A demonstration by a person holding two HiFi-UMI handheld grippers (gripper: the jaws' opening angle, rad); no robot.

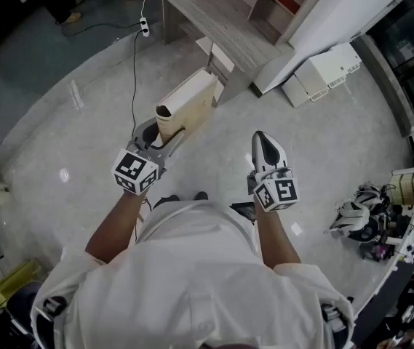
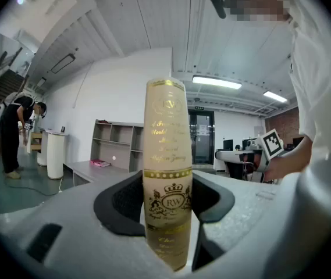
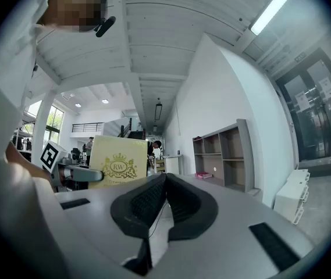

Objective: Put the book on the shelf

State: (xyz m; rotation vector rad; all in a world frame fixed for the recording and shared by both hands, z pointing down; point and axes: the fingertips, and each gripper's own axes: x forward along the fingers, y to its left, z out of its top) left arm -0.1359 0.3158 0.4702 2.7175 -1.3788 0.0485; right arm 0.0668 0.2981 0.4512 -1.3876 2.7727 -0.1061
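pale floor (image 1: 316, 144) spreads below the left tool (image 1: 163, 138) gripping the book (image 1: 192, 99).

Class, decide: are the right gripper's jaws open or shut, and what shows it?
Shut. The right gripper shows its jaws meeting at the tips in its own view, nothing between them.

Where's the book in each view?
Head view: book centre-left, gripped by the left gripper.
Left gripper view: book dead centre, spine toward camera, clamped between the jaws.
Right gripper view: book left of centre, gold-crest cover showing.
Shared landmark: the open shelf unit, seen in all three.
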